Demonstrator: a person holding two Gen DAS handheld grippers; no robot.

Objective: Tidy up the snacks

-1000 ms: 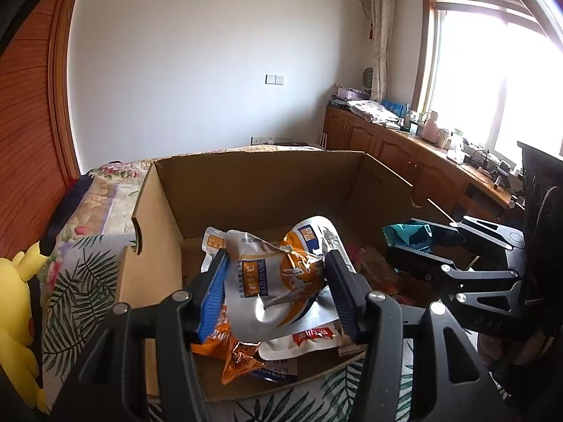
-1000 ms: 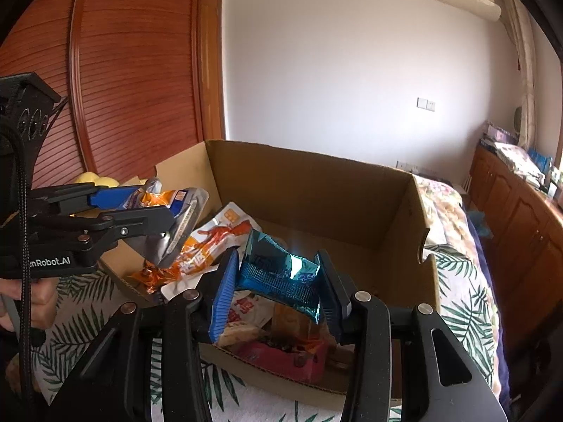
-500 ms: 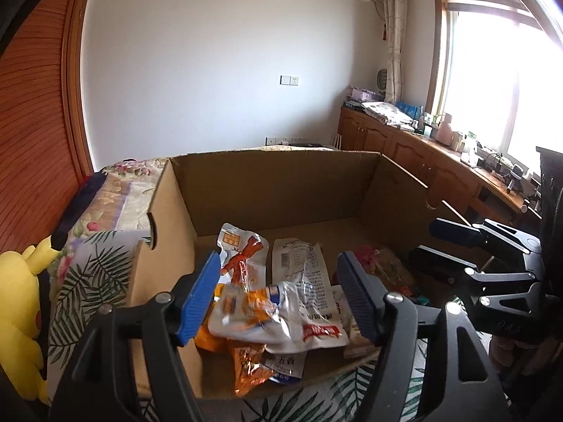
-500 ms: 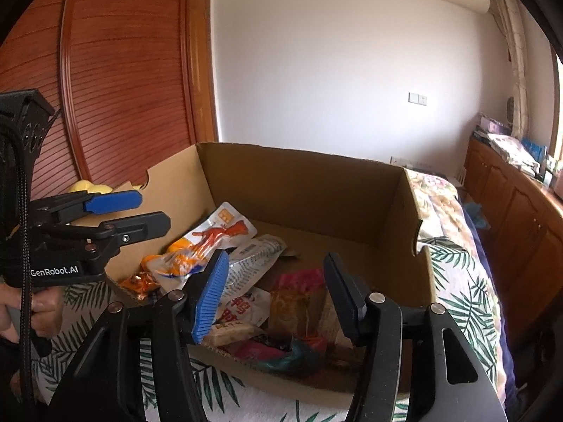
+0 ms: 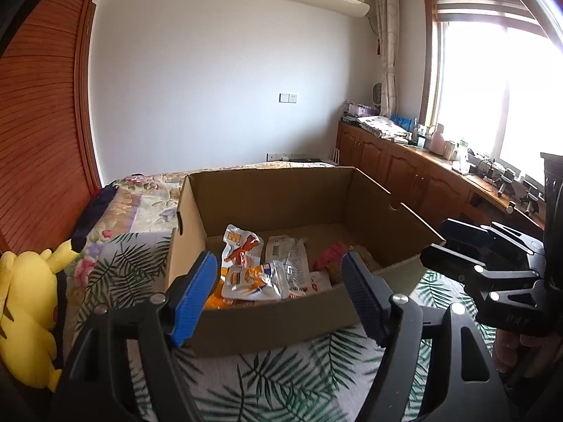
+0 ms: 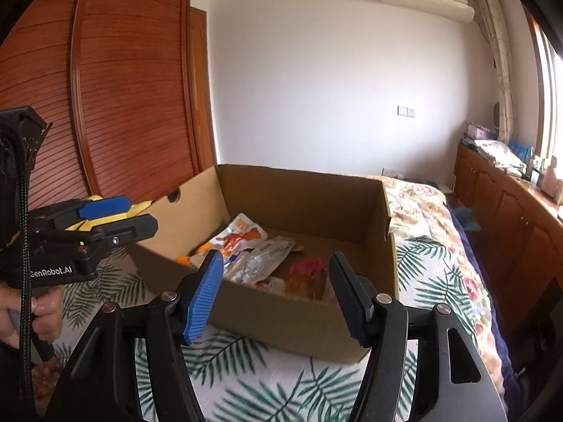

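An open cardboard box (image 5: 281, 320) stands on the bed and also shows in the right wrist view (image 6: 302, 320). Several snack packets lie in it: a silver and orange pouch (image 5: 255, 279), a white and orange packet (image 5: 242, 246), a pink packet (image 5: 329, 256). They also show in the right wrist view: the white and orange packet (image 6: 242, 234) and the pink packet (image 6: 304, 269). My left gripper (image 5: 278, 295) is open and empty, just in front of the box's near wall. My right gripper (image 6: 276, 293) is open and empty, at the near wall too.
The bed has a palm-leaf cover (image 5: 281, 379). A yellow plush toy (image 5: 28, 302) lies at the left. Wooden cabinets (image 5: 404, 172) run along the right under a window. A slatted wooden wardrobe (image 6: 133, 98) stands at the left.
Both grippers opened and let their packets fall into the box: the left dropped the silver and orange pouch, the right the teal packet. Both then pulled back from the box.
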